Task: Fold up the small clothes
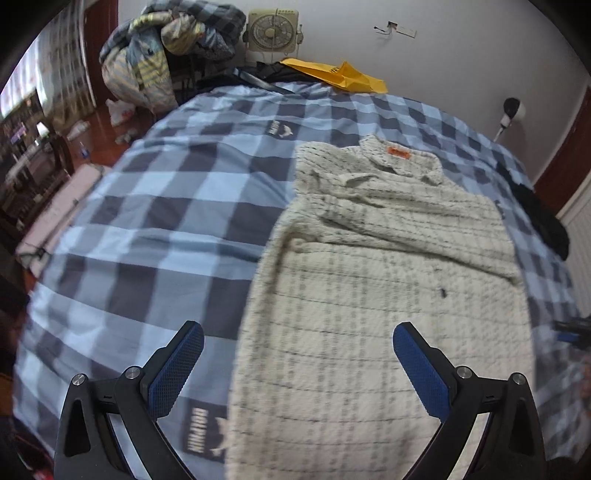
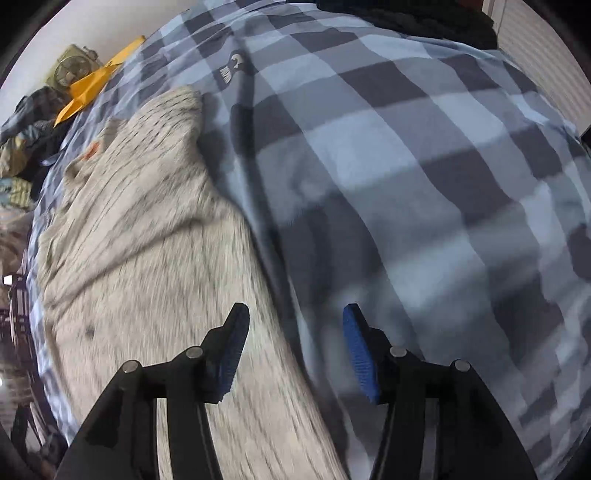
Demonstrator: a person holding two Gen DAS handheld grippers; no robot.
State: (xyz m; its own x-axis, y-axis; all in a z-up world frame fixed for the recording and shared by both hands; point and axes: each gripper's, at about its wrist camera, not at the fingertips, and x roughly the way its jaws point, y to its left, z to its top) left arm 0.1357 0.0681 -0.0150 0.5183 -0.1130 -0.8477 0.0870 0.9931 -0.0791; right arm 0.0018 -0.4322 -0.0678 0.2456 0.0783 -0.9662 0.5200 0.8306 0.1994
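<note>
A cream checked shirt (image 1: 369, 280) with an orange neck label (image 1: 398, 152) lies flat on the blue checked bedcover (image 1: 155, 221), its sleeves folded in across the chest. My left gripper (image 1: 298, 334) hovers open over the shirt's lower left edge, with nothing between its blue pads (image 1: 177, 369). In the right wrist view, which is blurred by motion, the shirt (image 2: 147, 258) fills the left half. My right gripper (image 2: 295, 314) hangs open above the shirt's right edge and the bedcover (image 2: 424, 184), holding nothing.
A heap of bedding (image 1: 166, 51) and a fan (image 1: 272, 33) stand beyond the bed's far edge, with a yellow envelope (image 1: 340, 77) on the bed there. Dark clothing (image 1: 543, 221) lies at the bed's right edge. The floor (image 1: 99, 125) drops away left.
</note>
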